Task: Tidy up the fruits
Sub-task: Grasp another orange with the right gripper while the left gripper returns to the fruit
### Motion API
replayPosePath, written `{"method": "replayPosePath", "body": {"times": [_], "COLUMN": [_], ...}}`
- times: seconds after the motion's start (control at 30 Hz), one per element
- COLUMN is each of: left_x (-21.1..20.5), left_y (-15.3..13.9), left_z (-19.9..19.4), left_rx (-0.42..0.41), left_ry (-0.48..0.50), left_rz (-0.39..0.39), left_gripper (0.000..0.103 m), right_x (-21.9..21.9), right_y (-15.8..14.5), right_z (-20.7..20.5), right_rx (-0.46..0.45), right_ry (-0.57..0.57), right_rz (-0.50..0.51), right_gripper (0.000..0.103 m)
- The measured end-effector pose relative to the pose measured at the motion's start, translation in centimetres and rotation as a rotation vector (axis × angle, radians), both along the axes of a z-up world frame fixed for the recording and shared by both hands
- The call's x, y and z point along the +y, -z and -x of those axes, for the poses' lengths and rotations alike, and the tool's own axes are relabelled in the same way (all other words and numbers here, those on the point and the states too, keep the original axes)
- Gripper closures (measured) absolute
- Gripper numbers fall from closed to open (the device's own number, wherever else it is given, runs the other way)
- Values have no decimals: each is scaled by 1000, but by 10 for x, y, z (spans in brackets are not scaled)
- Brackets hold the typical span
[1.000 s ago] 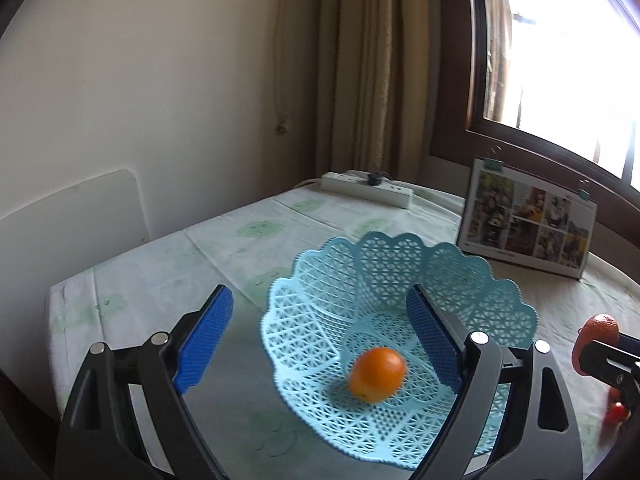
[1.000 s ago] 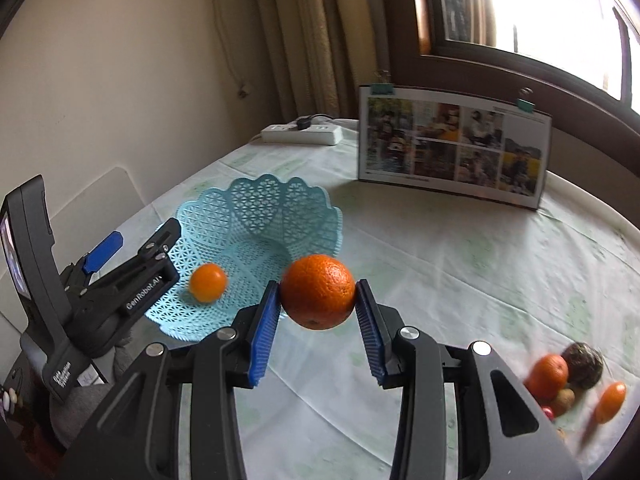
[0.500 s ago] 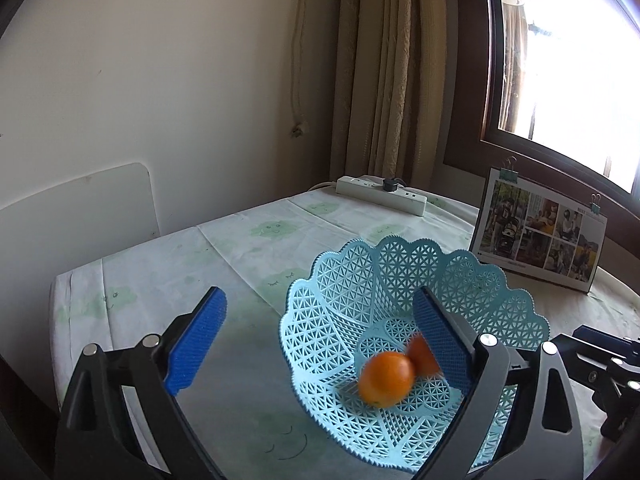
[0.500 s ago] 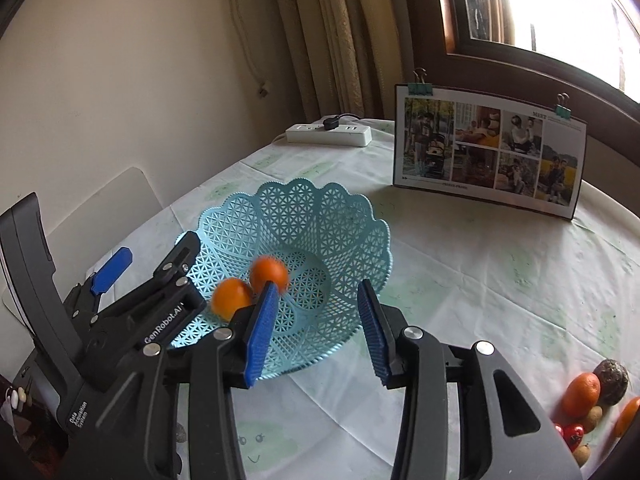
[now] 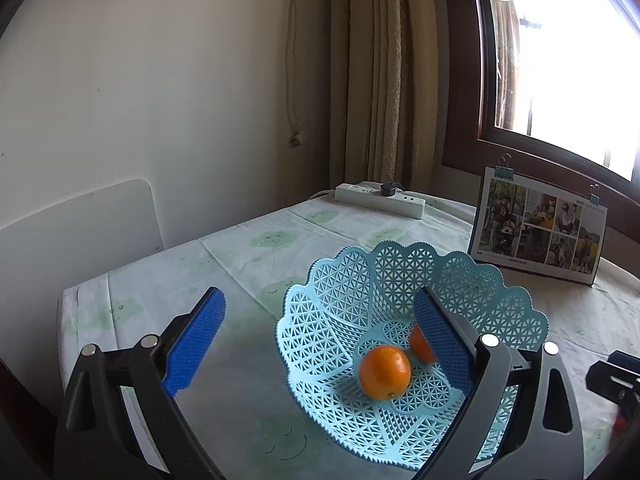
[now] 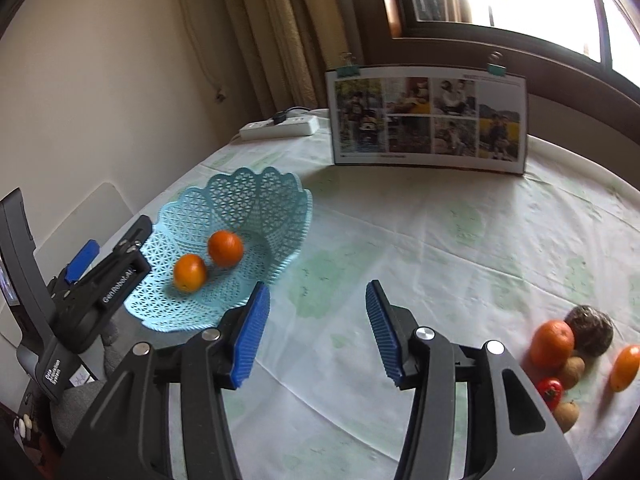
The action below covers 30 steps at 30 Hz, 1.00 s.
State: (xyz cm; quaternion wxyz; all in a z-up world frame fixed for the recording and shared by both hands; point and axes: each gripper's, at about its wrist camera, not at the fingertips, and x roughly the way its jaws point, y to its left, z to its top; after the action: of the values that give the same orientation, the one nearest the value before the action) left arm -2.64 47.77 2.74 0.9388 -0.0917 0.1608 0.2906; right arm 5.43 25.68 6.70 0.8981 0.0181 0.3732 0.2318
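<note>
You had two oranges [image 6: 225, 248] in the blue lattice basket [image 6: 280, 200] left of your right tongs [image 6: 316, 330], both tongs [image 5: 316, 344] gaping empty, several fruits [image 6: 552, 343] waiting at right.

My right gripper [image 6: 316, 330] is matt black plastic, its pads [image 6: 251, 334] ribbed blue rubber, with shiny metal pins at the joints. My left gripper [image 5: 320, 344] has the same finish. The basket [image 5: 400, 276] is pale blue plastic lattice, smooth with a slight sheen. The two oranges [image 6: 225, 248] in it have dimpled, faintly glossy skin. The tabletop [image 6: 440, 232] wears a creased matt cloth with a faded green print. The photo board [image 6: 428, 116] looks like glossy printed paper.
</note>
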Motion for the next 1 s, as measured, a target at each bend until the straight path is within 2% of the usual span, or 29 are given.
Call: {"method": "replayPosePath", "body": {"times": [0.23, 0.5, 0.63, 1.0], "left_x": [-19, -58, -80, -140], "left_y": [-5, -18, -20, -20], "left_z": [-4, -7, -12, -29], "left_rx": [39, 47, 61, 116], "left_ry": [78, 227, 289, 444], "left_rz": [-51, -66, -82, -114], "left_gripper": [6, 5, 5, 5], "right_x": [-45, -105, -136, -213], "right_y": [3, 4, 4, 17], "right_z": [-1, 0, 3, 9], "right_rx": [11, 4, -5, 0], "right_ry": [104, 237, 306, 482], "right_rz": [-4, -21, -22, 52], "right_gripper": [52, 51, 46, 44]}}
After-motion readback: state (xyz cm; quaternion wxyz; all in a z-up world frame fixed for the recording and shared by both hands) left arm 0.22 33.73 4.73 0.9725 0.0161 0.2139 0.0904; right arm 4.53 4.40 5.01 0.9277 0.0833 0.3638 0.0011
